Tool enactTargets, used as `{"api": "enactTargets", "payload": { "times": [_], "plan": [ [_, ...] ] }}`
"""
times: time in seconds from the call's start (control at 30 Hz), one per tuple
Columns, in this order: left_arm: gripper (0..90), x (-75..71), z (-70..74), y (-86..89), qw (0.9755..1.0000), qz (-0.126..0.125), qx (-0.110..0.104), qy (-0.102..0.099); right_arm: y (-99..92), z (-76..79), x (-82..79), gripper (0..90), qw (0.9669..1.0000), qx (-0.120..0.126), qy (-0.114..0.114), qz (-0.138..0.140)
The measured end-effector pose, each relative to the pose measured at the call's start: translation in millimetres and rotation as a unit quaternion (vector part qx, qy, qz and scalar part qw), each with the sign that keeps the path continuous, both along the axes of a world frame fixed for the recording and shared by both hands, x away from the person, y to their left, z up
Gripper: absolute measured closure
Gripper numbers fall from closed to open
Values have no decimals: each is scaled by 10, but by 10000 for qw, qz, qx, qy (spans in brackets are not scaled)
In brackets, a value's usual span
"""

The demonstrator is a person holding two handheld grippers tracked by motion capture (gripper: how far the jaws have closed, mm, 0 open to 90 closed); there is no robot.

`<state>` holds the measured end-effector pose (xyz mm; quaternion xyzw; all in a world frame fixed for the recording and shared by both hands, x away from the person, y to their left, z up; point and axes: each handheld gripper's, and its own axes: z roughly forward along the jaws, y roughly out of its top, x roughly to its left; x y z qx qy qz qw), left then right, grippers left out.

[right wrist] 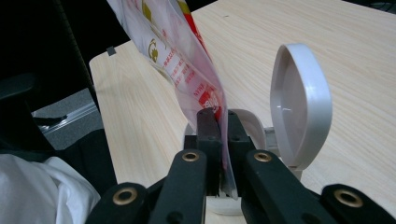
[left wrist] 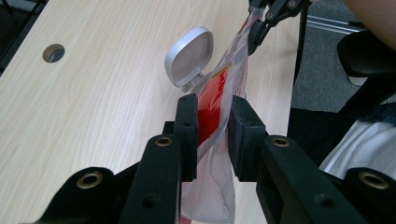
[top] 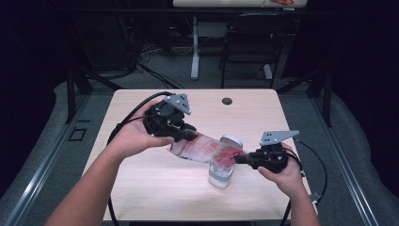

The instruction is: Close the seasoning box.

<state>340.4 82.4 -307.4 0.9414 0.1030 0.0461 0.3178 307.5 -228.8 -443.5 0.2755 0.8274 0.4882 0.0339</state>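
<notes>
Pouch [top: 207, 151], red-and-clear plastic, stretched in the air between both claws over the table [top: 141, 179], just above a white canister [top: 220, 175] with its flip lid [top: 231, 141] up; contents of both unreadable. Left claw [top: 190, 135] clamps one end, right claw [top: 241, 159] is pinched tight on the other. Cable hole [top: 227, 100] well behind; black chair [top: 249, 42] beyond the table.

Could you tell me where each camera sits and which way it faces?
High view: above the person's side, facing forward and down on the table; both forearms and tools show.
Left gripper view: on the left tool, facing along its jaws at the pouch.
Right gripper view: on the right tool, facing the lidded container.
All share the pouch.
</notes>
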Motion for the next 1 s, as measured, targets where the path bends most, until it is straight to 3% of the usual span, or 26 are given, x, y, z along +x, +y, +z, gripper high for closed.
{"api": "enactTargets", "payload": {
  "times": [0.53, 1.0],
  "plan": [
    [756, -24, 37, 48, 10000, 43, 14, -68, 64, -13, 2, 892, 9999, 108, 41, 53],
    [754, -16, 41, -27, 10000, 36, 27, -80, 31, -25, 11, 893, 10000, 46, 63, 2]
  ]
}}
